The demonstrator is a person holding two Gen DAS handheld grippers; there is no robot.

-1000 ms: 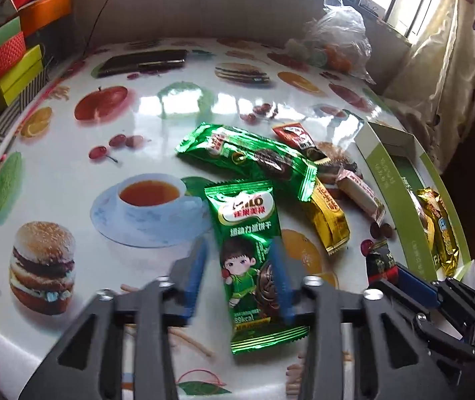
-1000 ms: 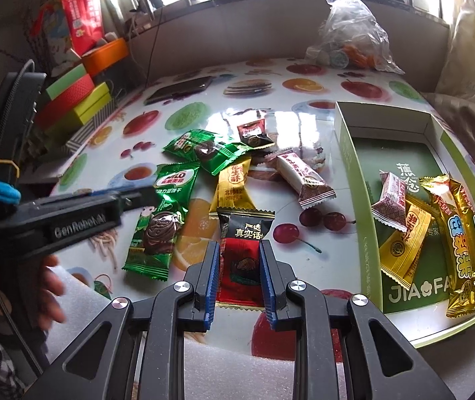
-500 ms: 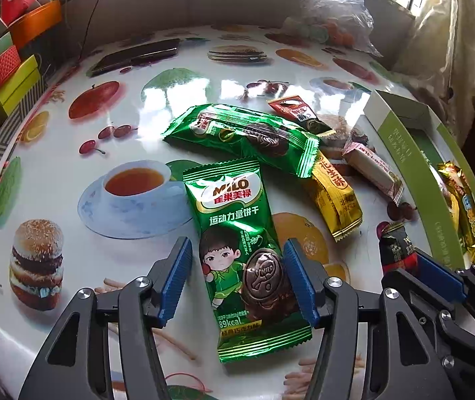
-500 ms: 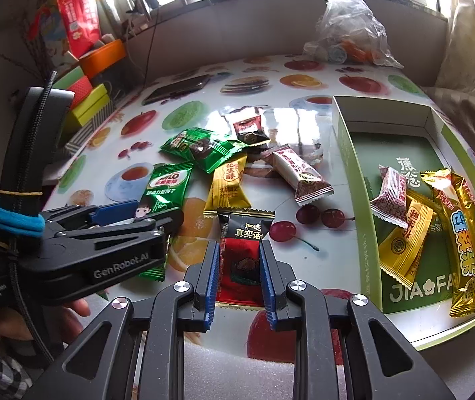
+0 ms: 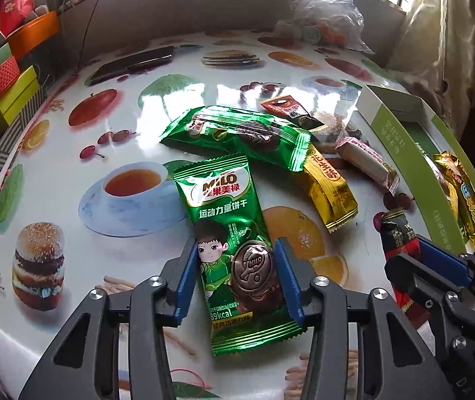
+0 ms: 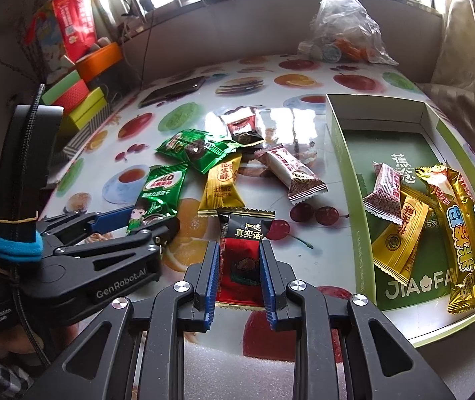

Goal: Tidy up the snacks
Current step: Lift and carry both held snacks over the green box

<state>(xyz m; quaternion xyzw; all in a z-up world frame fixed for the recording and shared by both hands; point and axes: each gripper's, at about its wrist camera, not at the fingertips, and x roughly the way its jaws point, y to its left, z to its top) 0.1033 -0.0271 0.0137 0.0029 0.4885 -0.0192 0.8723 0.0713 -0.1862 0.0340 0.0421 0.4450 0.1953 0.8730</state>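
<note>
2 tools work the fruit-print counter (image 5: 54, 166): the left tool (image 5: 235, 276), jaws just closing, pinches the lower half of the green foil milo biscuit packet (image 5: 227, 233), while the right tool (image 6: 239, 276) stays clenched on the black-and-red snack packet (image 6: 242, 253) beside the green cardboard box (image 6: 347, 166).

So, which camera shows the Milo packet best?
The left wrist view: the Milo packet lies whole in the centre, its print readable, between the pads of the left hand-held gripper, whose jaws have just been closing. In the right wrist view the packet is small, its lower end hidden behind that gripper.
</note>
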